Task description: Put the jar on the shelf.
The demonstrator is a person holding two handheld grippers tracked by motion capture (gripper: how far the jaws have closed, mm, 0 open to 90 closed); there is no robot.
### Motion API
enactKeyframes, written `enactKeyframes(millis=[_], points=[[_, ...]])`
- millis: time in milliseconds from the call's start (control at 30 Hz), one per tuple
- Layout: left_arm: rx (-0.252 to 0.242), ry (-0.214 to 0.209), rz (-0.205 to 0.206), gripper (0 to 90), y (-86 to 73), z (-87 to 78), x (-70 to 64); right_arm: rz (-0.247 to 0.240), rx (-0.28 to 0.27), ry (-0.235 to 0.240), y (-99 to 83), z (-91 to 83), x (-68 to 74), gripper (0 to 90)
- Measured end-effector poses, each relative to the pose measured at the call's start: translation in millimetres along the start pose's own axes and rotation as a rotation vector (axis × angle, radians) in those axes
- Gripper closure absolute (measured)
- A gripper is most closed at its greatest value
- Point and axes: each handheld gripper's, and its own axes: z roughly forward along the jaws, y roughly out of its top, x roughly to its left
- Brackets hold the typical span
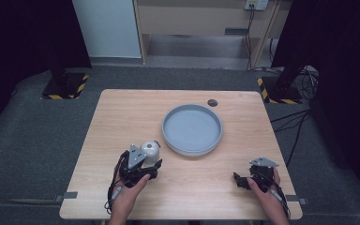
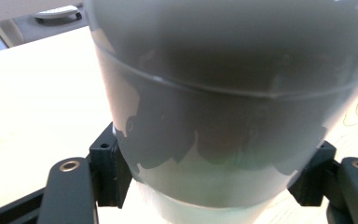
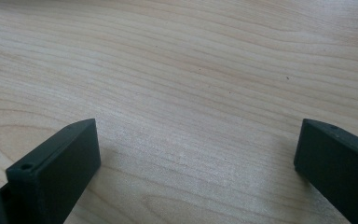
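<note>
— What is the person gripping? 
— The left tongs [image 1: 143, 165] are pinching a grey cup [image 2: 223, 107] low on its sides, near the tray [image 1: 192, 148]; it looks smooth, rigid, probably slippery. 
— And the right tongs [image 1: 243, 180]? 
— They are resting spread on the table [image 3: 191, 84].

Grey cup [image 2: 223, 107] cut off by left gripper view's top edge, blurred
</note>
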Motion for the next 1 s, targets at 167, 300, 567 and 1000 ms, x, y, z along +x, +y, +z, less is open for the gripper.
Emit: enactKeyframes(millis=[167, 300, 567, 1000], points=[[0.000, -0.011, 0.012, 29.1, 7.2, 4.0, -1.7, 0.000, 0.000, 0.000, 0.0, 0.0, 0.0, 0.2], [-0.004, -0.022, 0.017, 29.1, 13.8, 7.4, -3.3, 0.000, 0.000, 0.000, 0.0, 0.0, 0.0, 0.2], [-0.005, -0.037, 0.027, 29.0, 23.5, 12.9, -6.1, 0.000, 0.000, 0.000, 0.0, 0.0, 0.0, 0.2], [-0.010, -0.048, 0.043, 29.1, 40.8, 18.3, -6.1, 0.000, 0.000, 0.000, 0.0, 0.0, 0.0, 0.2]])
